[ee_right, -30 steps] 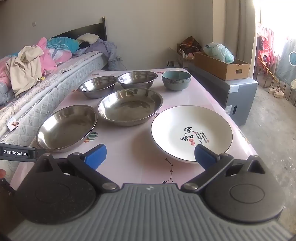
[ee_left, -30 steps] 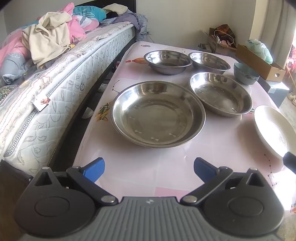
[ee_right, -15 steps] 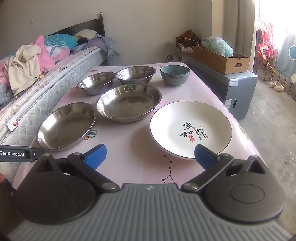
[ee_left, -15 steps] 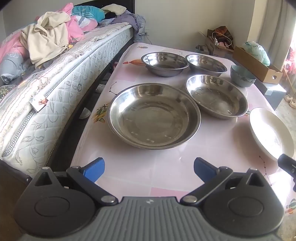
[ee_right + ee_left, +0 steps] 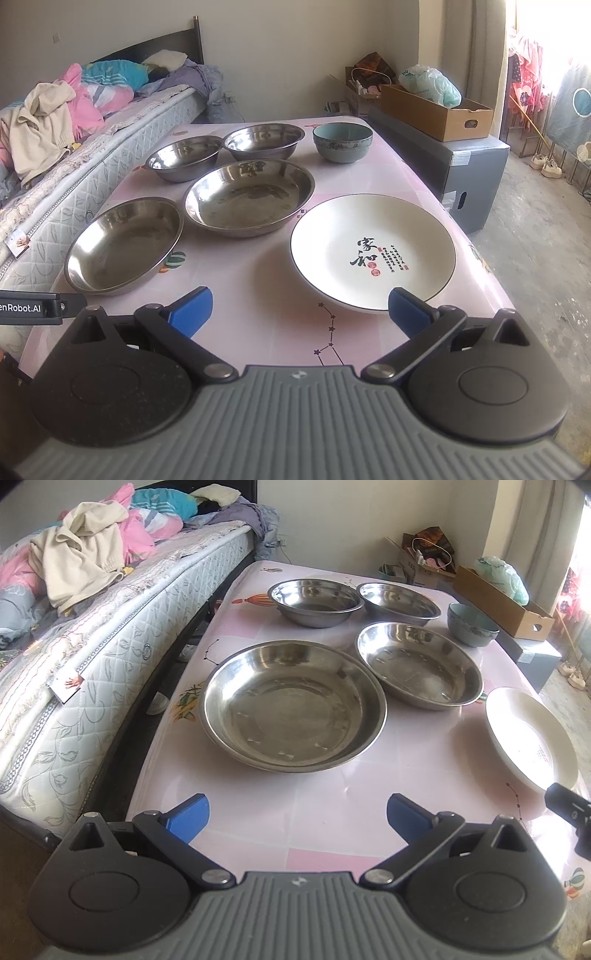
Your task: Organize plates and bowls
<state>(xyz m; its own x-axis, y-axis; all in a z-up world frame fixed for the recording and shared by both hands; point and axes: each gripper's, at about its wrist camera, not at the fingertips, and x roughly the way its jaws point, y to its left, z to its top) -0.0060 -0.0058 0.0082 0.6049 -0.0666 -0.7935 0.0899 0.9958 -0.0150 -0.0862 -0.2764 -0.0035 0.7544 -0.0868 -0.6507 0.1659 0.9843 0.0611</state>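
Note:
On the pink table (image 5: 295, 805) stand a large steel plate (image 5: 291, 705) (image 5: 122, 243), a second steel plate (image 5: 417, 664) (image 5: 247, 197), two steel bowls at the back (image 5: 317, 596) (image 5: 399, 600) (image 5: 183, 157) (image 5: 264, 140), a teal ceramic bowl (image 5: 471, 624) (image 5: 341, 140) and a white ceramic plate with black characters (image 5: 528, 734) (image 5: 373, 251). My left gripper (image 5: 297, 814) is open and empty, just short of the large steel plate. My right gripper (image 5: 299, 306) is open and empty, its right finger close to the white plate's near rim.
A bed with a mattress (image 5: 92, 657) and piled clothes (image 5: 85, 550) runs along the table's left side. A grey cabinet (image 5: 465, 162) with a cardboard box (image 5: 436, 110) stands to the right. The left gripper's body shows at the right wrist view's left edge (image 5: 29, 308).
Both grippers have drawn back slightly and risen, so the dishes sit a little farther away. Both stay open. No dish has moved.

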